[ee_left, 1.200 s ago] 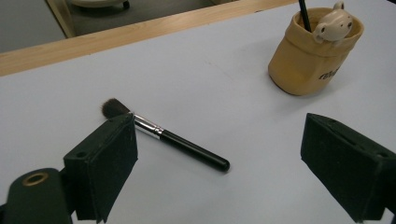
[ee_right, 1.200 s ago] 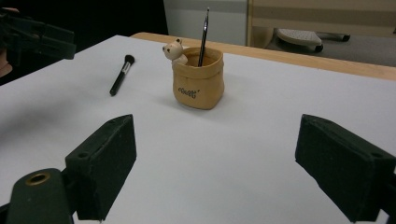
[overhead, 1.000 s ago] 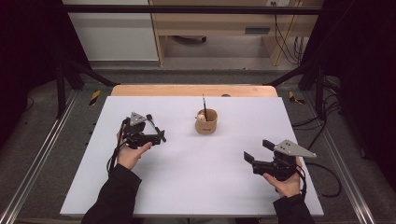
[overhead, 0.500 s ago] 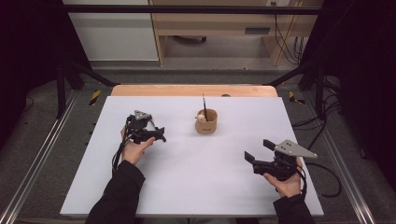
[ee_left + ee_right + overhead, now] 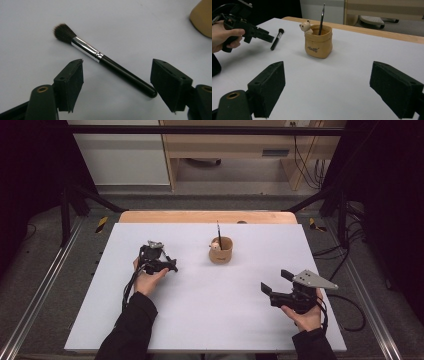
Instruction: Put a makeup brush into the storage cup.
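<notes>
The makeup brush (image 5: 105, 60) lies flat on the white desk (image 5: 210, 320) between my left gripper (image 5: 117, 82) jaws, which stand apart, its long axis running from bristles at ten o'clock to handle tip at four. My right gripper (image 5: 327, 92), jaws also apart, sits well away. Beyond, at roughly one o'clock, stands the tan pouch (image 5: 221, 251), probably the brush's destination.

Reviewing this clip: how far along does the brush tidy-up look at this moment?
Done: one thin brush already stands in the tan pouch. In hand: the left gripper hovers open over the makeup brush lying flat on the table, jaws either side, not touching it. Left, probably: closing on it and carrying it to the pouch. The right gripper is open and holds nothing.
</notes>
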Available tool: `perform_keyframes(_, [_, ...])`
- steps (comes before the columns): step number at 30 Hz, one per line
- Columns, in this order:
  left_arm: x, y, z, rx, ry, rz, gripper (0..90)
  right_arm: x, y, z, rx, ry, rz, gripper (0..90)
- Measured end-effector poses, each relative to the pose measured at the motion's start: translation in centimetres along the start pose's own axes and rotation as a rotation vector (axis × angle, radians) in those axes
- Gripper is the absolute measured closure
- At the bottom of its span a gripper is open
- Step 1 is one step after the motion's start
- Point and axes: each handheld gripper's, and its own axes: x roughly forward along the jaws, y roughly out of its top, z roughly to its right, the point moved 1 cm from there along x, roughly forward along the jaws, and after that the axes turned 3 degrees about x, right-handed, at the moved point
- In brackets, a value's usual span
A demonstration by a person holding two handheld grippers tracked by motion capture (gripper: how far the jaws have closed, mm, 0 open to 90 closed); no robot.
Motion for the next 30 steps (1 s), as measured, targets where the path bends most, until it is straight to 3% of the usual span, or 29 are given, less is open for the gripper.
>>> perform_keyframes(2, [0.34, -0.13, 0.25, 0.016, 0.004, -0.018, 29.8, -0.01, 0.03, -0.06, -0.005, 0.004, 0.0, 13.5])
perform_keyframes(8, [0.59, -0.21, 0.14, -0.012, -0.005, -0.032, 35.0, -0.05, 0.08, -0.07, -0.002, 0.004, 0.001, 13.5])
perform_keyframes(17, [0.66, -0.28, 0.23, -0.021, -0.023, -0.04, 44.2, 0.02, 0.06, -0.17, -0.004, 0.01, -0.004, 13.5])
perform_keyframes(20, [1.13, -0.56, 0.37, -0.013, -0.016, -0.072, 47.3, 0.02, 0.05, -0.17, -0.001, 0.01, -0.004, 13.6])
perform_keyframes(30, [0.76, -0.84, 0.27, -0.03, -0.024, -0.068, 54.5, 0.08, 0.02, -0.29, -0.004, 0.012, -0.006, 13.6])
